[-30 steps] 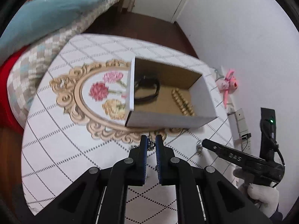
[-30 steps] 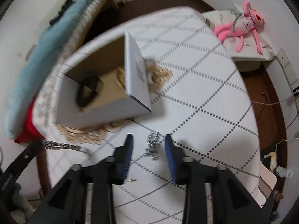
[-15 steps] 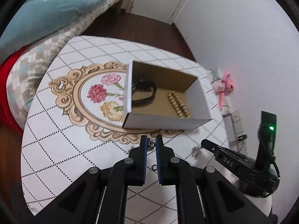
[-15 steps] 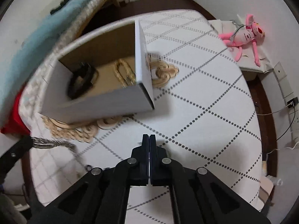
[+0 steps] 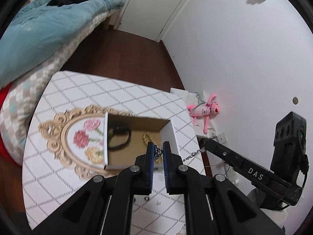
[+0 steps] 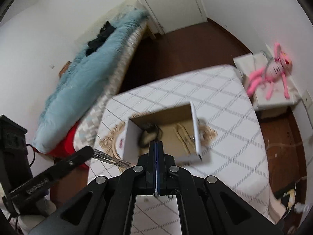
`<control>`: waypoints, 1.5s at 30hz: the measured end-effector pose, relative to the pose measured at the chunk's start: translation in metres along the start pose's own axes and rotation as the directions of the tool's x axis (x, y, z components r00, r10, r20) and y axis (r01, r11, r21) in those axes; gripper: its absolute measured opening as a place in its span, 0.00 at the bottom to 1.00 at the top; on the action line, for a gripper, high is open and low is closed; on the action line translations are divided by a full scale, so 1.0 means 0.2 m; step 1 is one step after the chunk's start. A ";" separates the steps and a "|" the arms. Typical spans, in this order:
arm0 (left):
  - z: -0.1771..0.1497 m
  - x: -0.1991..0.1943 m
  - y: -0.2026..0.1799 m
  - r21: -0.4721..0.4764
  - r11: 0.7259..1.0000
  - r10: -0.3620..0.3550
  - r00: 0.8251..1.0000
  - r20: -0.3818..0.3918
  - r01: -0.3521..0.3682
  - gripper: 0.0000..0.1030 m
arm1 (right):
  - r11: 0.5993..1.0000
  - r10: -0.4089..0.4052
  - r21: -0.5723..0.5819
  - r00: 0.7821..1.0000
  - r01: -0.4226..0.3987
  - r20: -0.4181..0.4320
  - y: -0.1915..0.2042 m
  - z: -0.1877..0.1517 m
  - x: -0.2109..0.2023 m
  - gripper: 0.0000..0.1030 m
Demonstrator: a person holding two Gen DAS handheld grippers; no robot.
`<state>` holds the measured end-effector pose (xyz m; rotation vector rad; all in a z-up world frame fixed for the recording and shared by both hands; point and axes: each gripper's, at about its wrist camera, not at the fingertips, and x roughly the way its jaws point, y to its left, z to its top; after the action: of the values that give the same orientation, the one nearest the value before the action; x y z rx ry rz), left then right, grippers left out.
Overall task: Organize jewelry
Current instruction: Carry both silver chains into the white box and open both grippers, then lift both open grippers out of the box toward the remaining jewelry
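Note:
A white cardboard box [image 5: 176,137] stands open on the table; it also shows in the right wrist view [image 6: 196,129]. Inside lie a black bracelet [image 5: 119,137] and a gold bead bracelet [image 5: 150,140]. My left gripper [image 5: 158,153] is shut on one end of a silver chain [image 5: 157,153], held above the box's front edge. My right gripper [image 6: 156,146] is shut on the chain's other end, which shows in the left wrist view [image 5: 193,153] at its tip [image 5: 206,149]. In the right wrist view the chain [image 6: 109,157] hangs blurred from the left gripper [image 6: 89,151].
The table [image 5: 78,90] has a white diamond-pattern cloth with a gold floral oval [image 5: 82,135]. Small jewelry pieces [image 5: 158,202] lie on it near me. A bed with a blue blanket [image 5: 39,29] stands left. A pink plush toy [image 5: 204,111] lies on a low stand at right.
Both grippers have risen well above the table with the silver chain stretched between them, and now hover over the box's front. The right gripper had shut on the chain earlier.

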<state>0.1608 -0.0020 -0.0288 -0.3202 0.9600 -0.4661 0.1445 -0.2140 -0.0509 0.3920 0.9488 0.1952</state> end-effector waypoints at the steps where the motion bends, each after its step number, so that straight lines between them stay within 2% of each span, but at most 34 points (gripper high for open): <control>1: 0.03 0.03 0.00 0.008 1.000 0.004 1.000 -0.005 -0.004 0.06 | 1.000 -0.007 -0.012 1.000 0.007 0.009 0.02 0.03 0.00 0.00; 5: 0.10 0.15 0.01 0.029 0.999 0.026 0.998 -0.060 -0.024 0.06 | 0.998 -0.046 -0.045 0.999 0.046 -0.007 0.03 0.18 0.11 0.00; 8: 0.13 0.27 0.03 0.043 0.997 0.072 0.990 -0.119 -0.068 0.07 | 0.995 -0.083 -0.063 0.996 0.080 -0.036 0.02 0.25 0.22 0.00; 11: 0.14 0.36 0.08 0.038 0.986 0.166 0.972 -0.166 -0.162 0.08 | 0.988 -0.132 -0.085 0.988 0.125 -0.077 -0.01 0.30 0.36 0.00; 13: 0.14 0.42 0.11 0.046 0.975 0.224 0.957 -0.183 -0.219 0.12 | 0.985 -0.154 -0.099 0.981 0.142 -0.121 -0.04 0.32 0.45 0.00; 14: 0.14 0.44 0.13 0.060 0.965 0.262 0.947 -0.187 -0.255 0.21 | 0.984 -0.166 -0.093 0.977 0.154 -0.136 -0.06 0.33 0.49 0.00; 15: 0.14 0.46 0.14 0.067 0.957 0.289 0.938 -0.193 -0.282 0.39 | 0.979 -0.188 -0.109 0.969 0.172 -0.160 -0.07 0.34 0.54 0.00; 16: 0.14 0.47 0.16 0.068 0.949 0.314 0.930 -0.192 -0.307 0.51 | 0.976 -0.206 -0.116 0.961 0.187 -0.183 -0.07 0.35 0.57 0.01; 17: 0.13 0.47 0.18 0.066 0.944 0.331 0.925 -0.187 -0.324 0.70 | 0.975 -0.213 -0.113 0.956 0.193 -0.203 -0.09 0.35 0.60 0.01; 18: 0.13 0.47 0.20 0.062 0.937 0.349 0.920 -0.176 -0.344 0.75 | 0.973 -0.219 -0.115 0.951 0.198 -0.218 -0.10 0.34 0.62 0.02; 19: 0.13 0.47 0.21 0.061 0.934 0.359 0.918 -0.168 -0.353 0.75 | 0.971 -0.228 -0.118 0.948 0.207 -0.221 -0.11 0.33 0.63 0.06; 20: 0.13 0.47 0.22 0.063 0.928 0.374 0.913 -0.163 -0.368 0.75 | 0.969 -0.238 -0.119 0.946 0.216 -0.220 -0.12 0.33 0.63 0.18; 21: 0.13 0.47 0.23 0.069 0.918 0.398 0.904 -0.159 -0.392 0.77 | 0.969 -0.238 -0.118 0.946 0.216 -0.219 -0.12 0.32 0.63 0.35; 22: 0.12 0.47 0.25 0.076 0.907 0.421 0.894 -0.156 -0.414 0.80 | 0.968 -0.241 -0.117 0.947 0.220 -0.214 -0.13 0.31 0.62 0.43; 23: 0.12 0.48 0.25 0.080 0.902 0.431 0.889 -0.155 -0.423 0.90 | 0.967 -0.245 -0.120 0.946 0.223 -0.212 -0.13 0.31 0.62 0.53; 24: 0.10 0.48 0.26 0.084 0.899 0.438 0.886 -0.153 -0.430 0.98 | 0.966 -0.249 -0.124 0.946 0.228 -0.209 -0.13 0.30 0.61 0.57; 25: 0.09 0.48 0.26 0.088 0.896 0.443 0.884 -0.149 -0.434 0.99 | 0.962 -0.262 -0.132 0.944 0.239 -0.203 -0.13 0.29 0.60 0.59; 29: 0.03 0.49 0.25 0.116 0.879 0.476 0.868 -0.142 -0.463 1.00 | 0.929 -0.347 -0.198 0.920 0.311 -0.182 -0.10 0.21 0.57 0.89; 30: 0.01 0.49 0.26 0.117 0.878 0.477 0.867 -0.143 -0.464 1.00 | 0.920 -0.368 -0.213 0.914 0.330 -0.173 -0.09 0.18 0.57 0.92; 32: -0.02 0.50 0.26 0.117 0.874 0.484 0.863 -0.147 -0.471 1.00 | 0.900 -0.406 -0.241 0.901 0.364 -0.155 -0.08 0.13 0.55 0.93; 35: -0.06 0.49 0.26 0.113 0.872 0.489 0.860 -0.149 -0.476 1.00 | 0.889 -0.428 -0.243 0.893 0.388 -0.139 -0.08 0.08 0.54 0.96; 45: -0.09 0.38 0.22 0.093 0.872 0.489 0.865 -0.113 -0.481 1.00 | 0.878 -0.451 -0.231 0.886 0.418 -0.109 -0.07 0.01 0.48 0.96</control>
<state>0.1929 -0.0041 -0.1139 0.0183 1.1112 -0.0516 0.2012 -0.1960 -0.1285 -0.0345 1.1409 -0.0934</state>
